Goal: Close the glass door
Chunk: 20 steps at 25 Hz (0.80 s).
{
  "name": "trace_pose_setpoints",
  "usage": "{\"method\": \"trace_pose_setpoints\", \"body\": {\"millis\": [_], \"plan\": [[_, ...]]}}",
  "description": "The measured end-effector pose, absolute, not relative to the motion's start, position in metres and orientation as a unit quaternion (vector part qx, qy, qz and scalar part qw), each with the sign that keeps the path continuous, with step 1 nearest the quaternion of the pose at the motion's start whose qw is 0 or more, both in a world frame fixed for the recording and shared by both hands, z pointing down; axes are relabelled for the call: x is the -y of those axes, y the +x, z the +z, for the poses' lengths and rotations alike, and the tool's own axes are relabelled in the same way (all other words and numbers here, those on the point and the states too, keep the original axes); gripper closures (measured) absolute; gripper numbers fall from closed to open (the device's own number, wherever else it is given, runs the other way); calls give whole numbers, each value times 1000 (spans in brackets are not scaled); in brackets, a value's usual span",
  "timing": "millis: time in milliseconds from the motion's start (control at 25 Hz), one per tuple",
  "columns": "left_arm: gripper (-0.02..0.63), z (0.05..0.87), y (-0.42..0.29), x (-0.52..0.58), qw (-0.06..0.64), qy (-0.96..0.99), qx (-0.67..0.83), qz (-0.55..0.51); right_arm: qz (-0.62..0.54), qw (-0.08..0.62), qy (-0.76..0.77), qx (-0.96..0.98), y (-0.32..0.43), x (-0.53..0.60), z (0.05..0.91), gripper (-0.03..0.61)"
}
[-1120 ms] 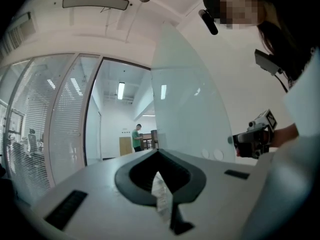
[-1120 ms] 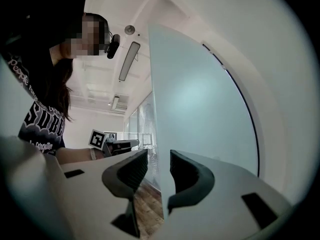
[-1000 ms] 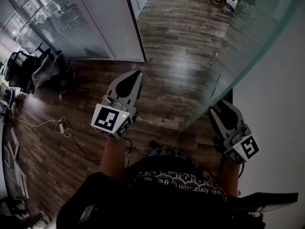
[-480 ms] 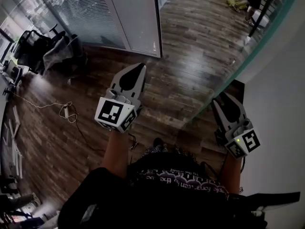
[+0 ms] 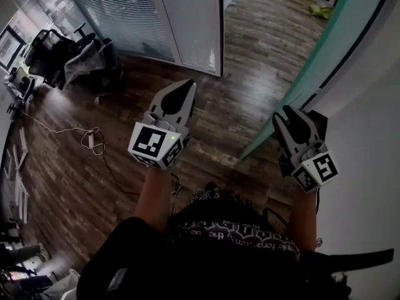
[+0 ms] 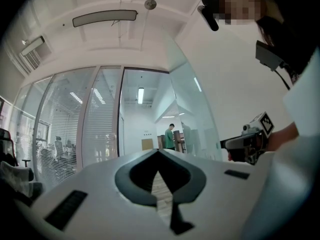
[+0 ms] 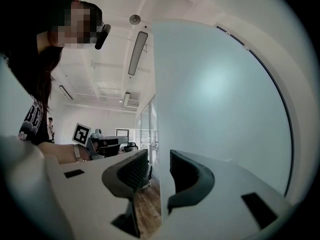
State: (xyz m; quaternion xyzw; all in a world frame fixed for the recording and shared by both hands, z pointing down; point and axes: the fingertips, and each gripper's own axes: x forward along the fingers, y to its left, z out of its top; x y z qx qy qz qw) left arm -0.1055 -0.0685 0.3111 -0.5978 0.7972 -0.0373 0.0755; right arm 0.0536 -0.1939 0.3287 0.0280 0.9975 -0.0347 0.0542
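Note:
The glass door [image 5: 325, 36] with its teal edge runs from the top right down to the wood floor in the head view. My right gripper [image 5: 284, 112] is at its near edge. The right gripper view has the door [image 7: 220, 94] filling the right side, its edge inside the gap of the right gripper [image 7: 159, 156]. The jaws stand parted, and floor shows between the left jaw and the glass. My left gripper [image 5: 181, 85] hovers over the floor, shut and empty, well left of the door. Its tips meet in the left gripper view [image 6: 159, 151].
A glass partition with blinds [image 5: 125, 11] and a white panel [image 5: 194, 24] stand ahead. Office chairs [image 5: 62, 55] are at the far left, and a cable with an adapter [image 5: 92, 139] lies on the floor. A white wall [image 5: 375, 136] is on the right. A person in green [image 6: 170, 136] stands far off.
The door's edge now stands steeper and nearer the right gripper. The right gripper has moved up to that edge with its jaws parted. The left gripper has stayed shut.

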Motion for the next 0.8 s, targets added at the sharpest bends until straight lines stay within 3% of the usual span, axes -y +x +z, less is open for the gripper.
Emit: {"method": "trace_pose_setpoints", "body": {"millis": [560, 800], "plan": [[623, 320, -160, 52, 73, -585, -807, -38, -30, 57, 39, -997, -33, 193, 335, 456], [623, 322, -187, 47, 72, -582, -809, -34, -27, 24, -58, -998, -44, 252, 360, 456]]}}
